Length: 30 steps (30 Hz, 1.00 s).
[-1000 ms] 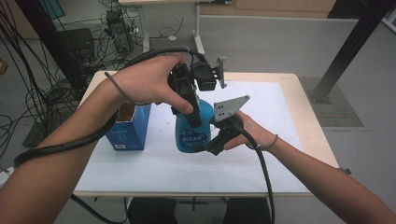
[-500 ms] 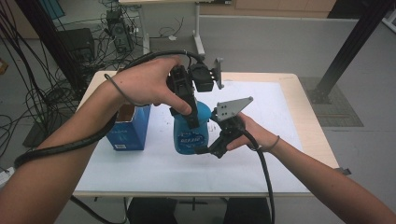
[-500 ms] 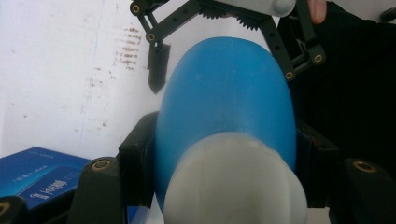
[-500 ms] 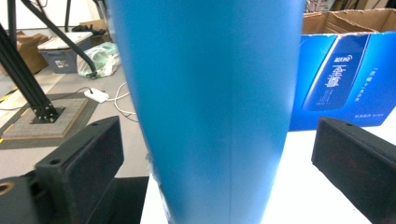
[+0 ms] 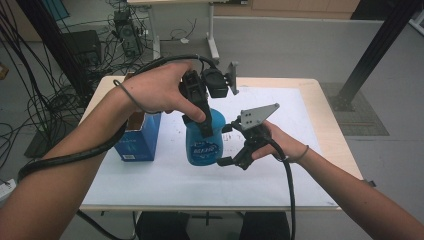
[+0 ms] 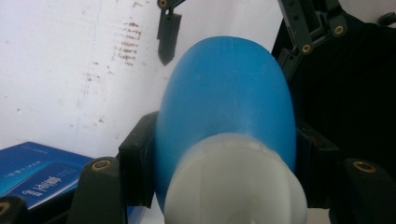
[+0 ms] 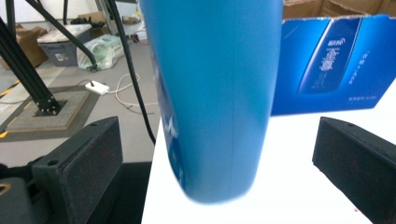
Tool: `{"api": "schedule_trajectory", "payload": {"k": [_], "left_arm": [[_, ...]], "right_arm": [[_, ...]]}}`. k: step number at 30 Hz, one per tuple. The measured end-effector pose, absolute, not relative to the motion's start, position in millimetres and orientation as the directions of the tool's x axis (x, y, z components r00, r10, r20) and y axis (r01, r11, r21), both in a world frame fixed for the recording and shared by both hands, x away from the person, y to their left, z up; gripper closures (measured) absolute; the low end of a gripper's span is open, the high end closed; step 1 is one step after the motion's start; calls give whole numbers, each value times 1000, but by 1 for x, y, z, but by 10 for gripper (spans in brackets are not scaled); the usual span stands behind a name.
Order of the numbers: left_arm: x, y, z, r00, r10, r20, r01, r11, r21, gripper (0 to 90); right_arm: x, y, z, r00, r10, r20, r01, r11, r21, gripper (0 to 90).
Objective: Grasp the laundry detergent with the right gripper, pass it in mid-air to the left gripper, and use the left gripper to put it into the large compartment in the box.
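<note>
Blue bottle (image 5: 204, 144): upright near the middle of the white sheet, white cap end on top as the left gripper view shows; printed label facing the person's side in the high view; bottom edge seems just clear of the sheet in the right gripper view, though contact with it cannot be told for sure.
Left gripper (image 5: 202, 117): coming down from above, clamped on the bottle's upper part; black pads (image 6: 140, 161) pressed against both blue flanks just below the white cap in the left gripper view.
Left hand (image 5: 160, 90): wrapped round the gripper body, above the bottle, black cable trailing back along the forearm.
Right gripper (image 5: 231, 150): level, pointing at the bottle's lower half from the person's right; jaws just opened and standing wide apart, bottle between them, pads clear of it on both sides in the right gripper view.
Right hand (image 5: 280, 145): behind the grey three-cornered plate, low over the sheet.
Blue carton (image 5: 137, 140): open-topped, standing just beside the bottle on the person's left, at the sheet's edge.
White sheet (image 5: 200, 180): spread over the wooden table (image 5: 325, 110), faint brown marks near the bottle.
</note>
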State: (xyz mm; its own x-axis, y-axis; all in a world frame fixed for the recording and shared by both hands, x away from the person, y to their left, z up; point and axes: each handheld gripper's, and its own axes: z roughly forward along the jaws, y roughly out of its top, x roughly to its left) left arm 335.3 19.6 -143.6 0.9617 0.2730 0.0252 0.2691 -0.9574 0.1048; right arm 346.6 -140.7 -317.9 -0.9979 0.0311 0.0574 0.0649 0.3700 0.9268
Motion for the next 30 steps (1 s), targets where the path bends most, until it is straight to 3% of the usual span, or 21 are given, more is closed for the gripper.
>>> {"api": "schedule_trajectory", "payload": {"k": [15, 30], "left_arm": [[340, 28, -142, 950, 313, 13, 310, -945, 109, 374], [341, 39, -138, 933, 360, 18, 357, -928, 106, 374]], "right_arm": [[355, -183, -319, -991, 123, 55, 118, 593, 797, 33], [361, -223, -326, -974, 219, 58, 217, 833, 509, 100]]}}
